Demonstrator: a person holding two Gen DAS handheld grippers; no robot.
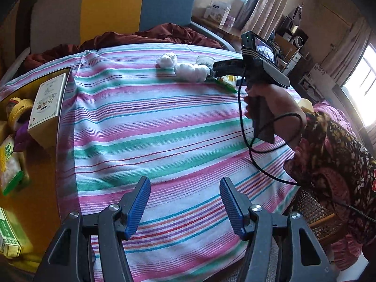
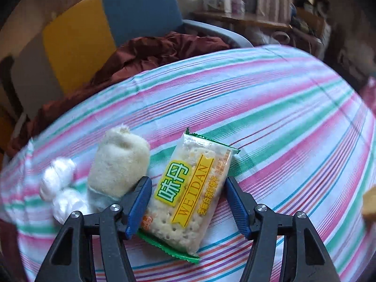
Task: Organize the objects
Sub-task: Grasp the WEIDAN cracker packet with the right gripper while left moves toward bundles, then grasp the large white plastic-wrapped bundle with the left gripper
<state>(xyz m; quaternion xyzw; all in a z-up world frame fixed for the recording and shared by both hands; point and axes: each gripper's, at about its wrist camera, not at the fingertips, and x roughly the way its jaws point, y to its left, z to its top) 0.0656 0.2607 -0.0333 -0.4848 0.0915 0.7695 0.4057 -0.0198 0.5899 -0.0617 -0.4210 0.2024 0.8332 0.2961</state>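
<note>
On the striped bedspread (image 2: 270, 108), the right gripper (image 2: 188, 202), jaws apart, straddles a cracker packet (image 2: 188, 188) lying flat beside a cream roll (image 2: 117, 162); the packet looks light, its film slippery and its biscuits brittle, best pinched gently across the long edges. The left gripper (image 1: 185, 202) hovers open, empty

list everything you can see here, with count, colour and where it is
cracker packet: 1, clear with green ends and yellow label, on the striped cloth between the right fingers
cream pouch: 1, beside the packet
white bundles: 2, left of the pouch
striped cloth: 1, pink, green, white, covering the surface
yellow box: 1, at the cloth's left edge, holding a cream carton and snack packets
left hand-held gripper: open, over bare cloth
right hand-held gripper: open, straddling the packet
</note>
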